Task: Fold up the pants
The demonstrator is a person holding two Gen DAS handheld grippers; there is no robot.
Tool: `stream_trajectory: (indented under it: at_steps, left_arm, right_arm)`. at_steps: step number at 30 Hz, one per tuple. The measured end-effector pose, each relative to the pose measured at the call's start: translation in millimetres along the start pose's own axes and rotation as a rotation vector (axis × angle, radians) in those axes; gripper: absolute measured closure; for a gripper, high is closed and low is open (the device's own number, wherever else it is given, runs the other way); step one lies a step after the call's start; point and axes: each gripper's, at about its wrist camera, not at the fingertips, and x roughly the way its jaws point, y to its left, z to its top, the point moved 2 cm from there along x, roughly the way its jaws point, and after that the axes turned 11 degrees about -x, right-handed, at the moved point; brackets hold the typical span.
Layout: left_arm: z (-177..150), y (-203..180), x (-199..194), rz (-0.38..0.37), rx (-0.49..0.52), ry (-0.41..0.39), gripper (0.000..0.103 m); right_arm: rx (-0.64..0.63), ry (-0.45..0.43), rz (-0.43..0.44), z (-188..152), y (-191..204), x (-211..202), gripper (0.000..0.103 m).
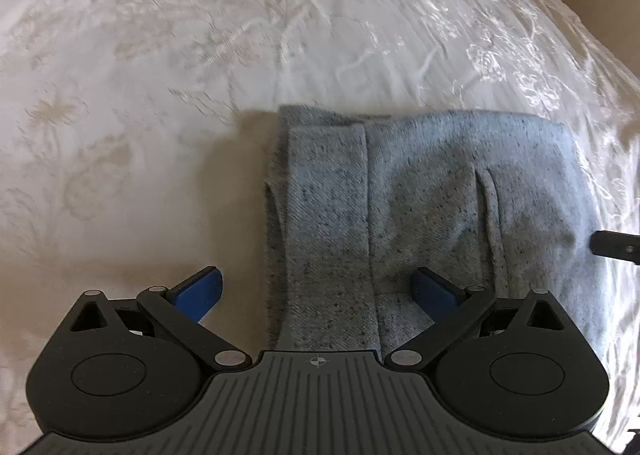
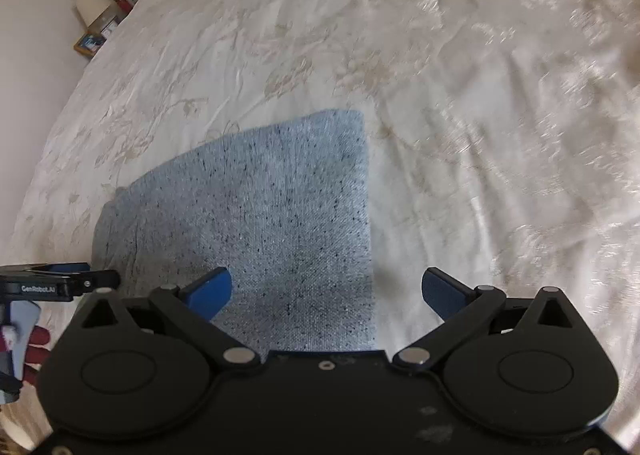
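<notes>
The pants [image 1: 420, 207] are speckled light grey and lie folded into a compact stack on the white bedspread [image 1: 160, 55]. My left gripper [image 1: 318, 293] hovers open above their left side, with the left edge of the stack between its blue pads and nothing pinched. In the right wrist view the same pants [image 2: 260, 215] fill the middle. There my right gripper [image 2: 326, 293] stands wide open over the stack's straight right edge, touching nothing. The other gripper's black tip [image 2: 60, 281] shows at the left edge of that view.
The white floral bedspread [image 2: 480, 95] spreads wide on all sides of the pants. A bedside table with a lamp [image 2: 94, 9] and small items stands far off at the upper left. A person's gloved hand [image 2: 24, 343] shows at the lower left.
</notes>
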Motion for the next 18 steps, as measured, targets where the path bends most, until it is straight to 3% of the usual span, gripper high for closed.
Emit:
stream_trajectory:
  at_steps: [6, 14, 18]
  left_arm:
    - [0, 8, 11, -0.071, -0.028, 0.012, 0.000]
    - [9, 11, 17, -0.139, 0.039, 0.028, 0.000]
    - [15, 7, 21, -0.162, 0.042, 0.004, 0.000]
  right_arm:
    - [0.002, 0.026, 0.058, -4, -6, 21, 0.000]
    - [0.015, -0.014, 0.117, -4, -10, 32, 0.000]
    - [0.025, -0.029, 0.188, -1, -8, 36, 0.000]
